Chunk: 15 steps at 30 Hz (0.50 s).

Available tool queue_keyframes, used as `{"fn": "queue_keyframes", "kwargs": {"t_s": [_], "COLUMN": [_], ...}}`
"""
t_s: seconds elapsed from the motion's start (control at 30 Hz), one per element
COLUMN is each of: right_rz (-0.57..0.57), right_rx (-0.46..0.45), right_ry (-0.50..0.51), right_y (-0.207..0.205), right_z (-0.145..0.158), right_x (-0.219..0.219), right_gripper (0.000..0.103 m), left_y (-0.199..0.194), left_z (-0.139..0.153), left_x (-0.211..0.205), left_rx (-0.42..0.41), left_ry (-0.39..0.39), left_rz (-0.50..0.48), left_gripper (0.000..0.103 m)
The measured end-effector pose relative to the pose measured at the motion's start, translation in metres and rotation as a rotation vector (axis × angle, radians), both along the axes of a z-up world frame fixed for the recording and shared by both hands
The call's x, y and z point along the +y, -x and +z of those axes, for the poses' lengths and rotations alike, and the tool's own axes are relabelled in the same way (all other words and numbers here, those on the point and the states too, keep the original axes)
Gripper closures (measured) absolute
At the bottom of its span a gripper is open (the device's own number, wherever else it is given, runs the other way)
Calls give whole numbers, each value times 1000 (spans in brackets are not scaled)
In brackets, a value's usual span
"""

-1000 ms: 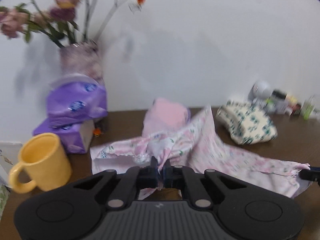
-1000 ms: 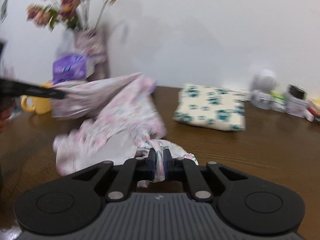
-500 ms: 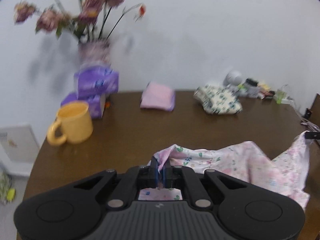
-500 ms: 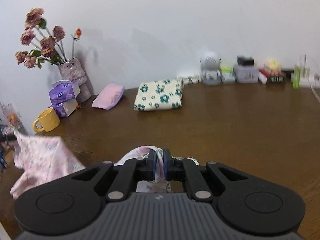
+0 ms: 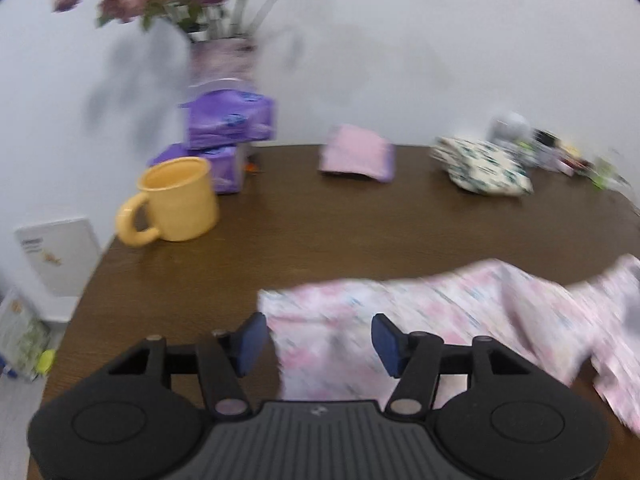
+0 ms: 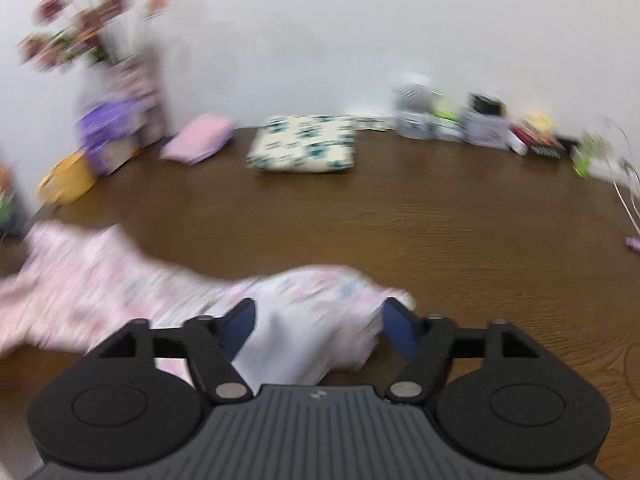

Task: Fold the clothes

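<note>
- Pink floral garment (image 5: 420,312) lies spread across near edge of brown table (image 5: 360,220), blurred in both views; in right wrist view same cloth (image 6: 168,292) runs from left edge to just past the gripper.
- Left gripper (image 5: 320,338) released, jaws wide apart, blue pads (image 5: 252,336) either side of the garment's left end; cloth sits between them, not pinched.
- Right gripper (image 6: 318,326) also released, jaws spread, garment's right end bunched between the pads (image 6: 400,330), no grip on it.
- Whether the fingers touch the fabric — cannot tell, too much motion blur.
- Folded pink piece (image 5: 358,156) at far side of table, near wall.
- Folded cream piece with teal print (image 6: 304,148) just right of it, also folded, well apart from the floral garment.
- Yellow mug (image 5: 176,200) far left, just in front of stacked purple tissue packs (image 5: 230,124).
- Vase with dried flowers (image 5: 222,60) behind the packs, against white wall.
- Small clutter, bottles and boxes (image 6: 480,128), along wall at far right; details too blurred.
- White board or box (image 5: 56,256) off table's left edge, probably on the floor.
</note>
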State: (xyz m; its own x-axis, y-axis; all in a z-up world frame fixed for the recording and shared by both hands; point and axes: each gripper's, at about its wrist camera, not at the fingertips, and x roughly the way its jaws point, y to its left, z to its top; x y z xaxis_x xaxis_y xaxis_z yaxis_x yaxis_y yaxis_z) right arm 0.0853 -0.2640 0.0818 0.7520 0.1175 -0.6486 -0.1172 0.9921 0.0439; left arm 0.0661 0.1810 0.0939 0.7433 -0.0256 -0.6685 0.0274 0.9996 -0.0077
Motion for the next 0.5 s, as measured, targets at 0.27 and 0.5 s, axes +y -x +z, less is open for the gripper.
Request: {"fn": "queue_keyframes", "kwargs": {"t_s": [0.27, 0.5], "right_rz": [259, 323], "right_rx": [102, 123], "right_ry": [92, 232], "right_y": [58, 74], "right_z": [-20, -42], "right_x": [53, 75], "right_gripper": [24, 25], "left_y": [17, 7], "left_z": [-11, -26], "left_x": [-24, -40], "left_rx": [44, 59], "left_ry": [-110, -192], "left_rz": [-153, -206], "left_gripper": [41, 41]}}
